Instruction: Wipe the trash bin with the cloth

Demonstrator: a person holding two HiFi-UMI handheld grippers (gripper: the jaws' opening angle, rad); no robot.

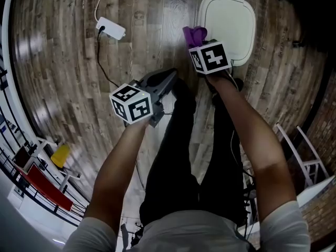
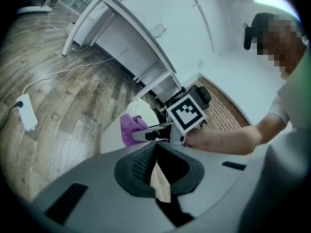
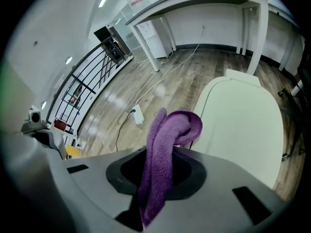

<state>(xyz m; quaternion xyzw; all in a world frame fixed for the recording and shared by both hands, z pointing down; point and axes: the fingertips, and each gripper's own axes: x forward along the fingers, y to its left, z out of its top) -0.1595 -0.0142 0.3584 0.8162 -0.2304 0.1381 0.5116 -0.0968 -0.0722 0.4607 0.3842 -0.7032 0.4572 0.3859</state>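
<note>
Cloth (image 3: 167, 144) first: it is purple, and I see it pinched between the jaws of the right gripper (image 1: 200, 42). Its free end stands up past the tips and folds over in a loop. The head view puts that bunch of fabric at the near left edge of the trash bin (image 1: 231, 20). I cannot tell whether the cloth touches the bin. The bin is white, its lid is down, and it stands on the plank floor (image 1: 63, 62) ahead of the person's feet. The left gripper (image 1: 164, 81) hangs lower and to the left, well clear of the bin. Its jaws meet at the tips with nothing between them. Farther left on the floor lies a white power strip (image 1: 111, 28) with a dark cable (image 1: 101, 62) trailing from it.
</note>
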